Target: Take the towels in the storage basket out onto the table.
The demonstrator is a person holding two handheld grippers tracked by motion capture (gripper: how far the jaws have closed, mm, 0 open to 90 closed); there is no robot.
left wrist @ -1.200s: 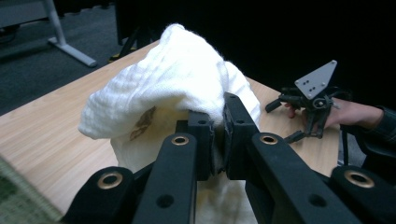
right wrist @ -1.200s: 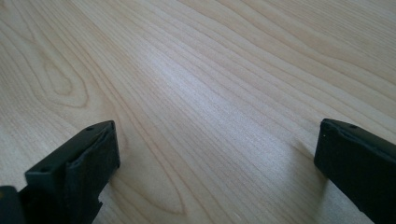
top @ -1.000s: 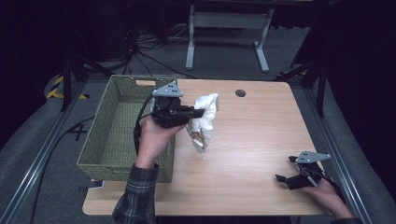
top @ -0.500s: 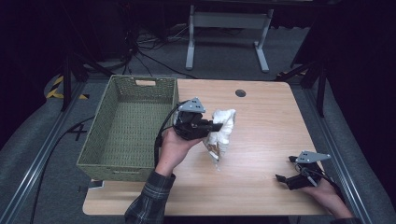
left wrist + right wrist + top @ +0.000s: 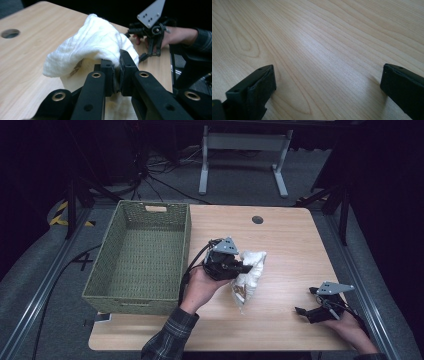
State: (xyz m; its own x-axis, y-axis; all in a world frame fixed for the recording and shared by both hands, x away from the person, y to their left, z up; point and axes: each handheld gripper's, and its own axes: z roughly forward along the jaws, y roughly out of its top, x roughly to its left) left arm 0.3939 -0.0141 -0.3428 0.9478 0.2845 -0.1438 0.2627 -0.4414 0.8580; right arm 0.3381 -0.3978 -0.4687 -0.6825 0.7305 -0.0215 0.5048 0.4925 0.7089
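A white cloth (image 5: 250, 272) with a brownish patch hangs crumpled over the middle of the wooden table (image 5: 290, 240). My left gripper (image 5: 242, 268) is shut on the white cloth, and in the left gripper view the cloth (image 5: 92, 47) bulges above my left gripper (image 5: 117, 75), whose jaws pinch a fold of it. My right gripper (image 5: 305, 311) rests low on the table at the front right, held by a hand. In the right gripper view my right gripper (image 5: 328, 85) stands open, with bare wood between its fingers.
A green woven basket (image 5: 172, 220) sits on the table's left side, close to my left hand. A round cable hole (image 5: 257, 220) lies near the far edge. A metal stand (image 5: 240, 142) and cables are on the floor beyond the table.
My left gripper has carried the white cloth from beside the basket's far right corner toward the table's middle and nearer the front. The right gripper has stayed in place.
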